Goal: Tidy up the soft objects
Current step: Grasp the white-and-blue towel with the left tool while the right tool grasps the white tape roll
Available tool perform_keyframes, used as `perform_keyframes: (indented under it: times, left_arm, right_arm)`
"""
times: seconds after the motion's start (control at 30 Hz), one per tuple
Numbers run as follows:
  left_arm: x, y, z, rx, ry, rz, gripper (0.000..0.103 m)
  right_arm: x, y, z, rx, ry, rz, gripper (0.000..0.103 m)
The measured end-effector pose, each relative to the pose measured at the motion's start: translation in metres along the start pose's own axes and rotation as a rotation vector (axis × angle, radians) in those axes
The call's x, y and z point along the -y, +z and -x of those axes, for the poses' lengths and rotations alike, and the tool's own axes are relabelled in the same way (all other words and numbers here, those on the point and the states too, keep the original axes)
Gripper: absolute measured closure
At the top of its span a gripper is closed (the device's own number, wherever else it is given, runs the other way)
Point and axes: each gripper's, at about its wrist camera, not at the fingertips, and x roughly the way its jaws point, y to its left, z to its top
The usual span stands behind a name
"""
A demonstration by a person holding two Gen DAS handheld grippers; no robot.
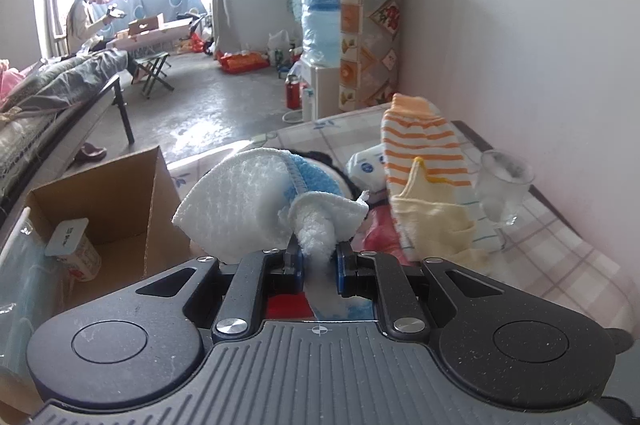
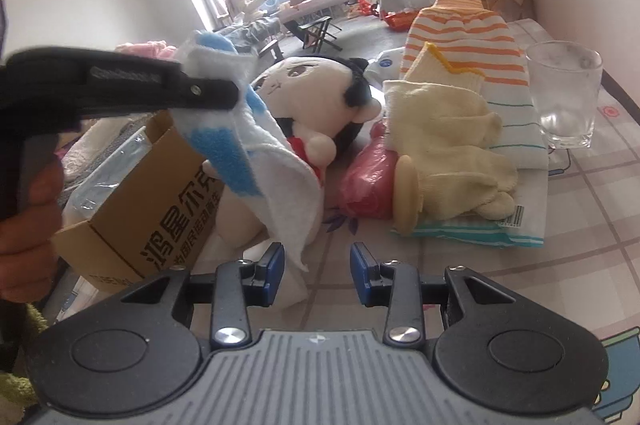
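Left jaws clamp towel (image 1: pixel 248 201), right jaws apart

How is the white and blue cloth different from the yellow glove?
The cloth is white with blue patches; the glove is plain pale yellow. The cloth hangs in the air, pinched by the left gripper; the glove lies on a folded pile on the table, untouched. Both are soft fabric.

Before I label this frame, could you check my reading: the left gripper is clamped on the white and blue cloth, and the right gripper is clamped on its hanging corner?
Not quite. The left gripper is clamped on the white and blue cloth, but the right gripper holds nothing: in the right wrist view its jaws stand apart, with the cloth's hanging corner beside the left pad.
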Motion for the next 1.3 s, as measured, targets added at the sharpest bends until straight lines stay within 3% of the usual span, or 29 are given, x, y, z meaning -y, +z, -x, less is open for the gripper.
perform_keyframes:
  times: [0.1, 0.3, 0.43, 0.8, 0.9, 1.0, 1.3]
  left_arm:
    - [-0.003, -0.005, -0.011, -0.033, 0.010, 0.001, 0.091]
    - [-0.005, -0.014, -0.021, -0.077, 0.017, -0.003, 0.090]
    - [-0.005, -0.014, -0.023, -0.085, 0.020, -0.014, 0.090]
    - [-0.003, -0.012, -0.028, -0.093, 0.028, -0.017, 0.090]
    - [-0.003, -0.012, -0.029, -0.091, 0.033, -0.012, 0.090]
    - [-0.004, -0.013, -0.028, -0.083, 0.035, -0.006, 0.090]
    - [-0.002, -0.012, -0.009, -0.049, 0.024, -0.002, 0.091]
  right_arm:
    - [-0.007, 0.000, 0.003, -0.005, 0.031, 0.026, 0.064]
    - [-0.018, -0.002, -0.009, -0.046, 0.004, 0.086, 0.058]
    - [-0.021, -0.001, -0.014, -0.055, 0.018, 0.107, 0.053]
    - [-0.039, -0.004, -0.018, -0.054, 0.016, 0.195, 0.053]
    - [-0.038, -0.008, -0.026, -0.067, -0.027, 0.207, 0.057]
    - [-0.029, -0.009, -0.025, -0.072, -0.011, 0.160, 0.071]
    - [-0.004, -0.014, -0.001, -0.047, -0.032, 0.046, 0.075]
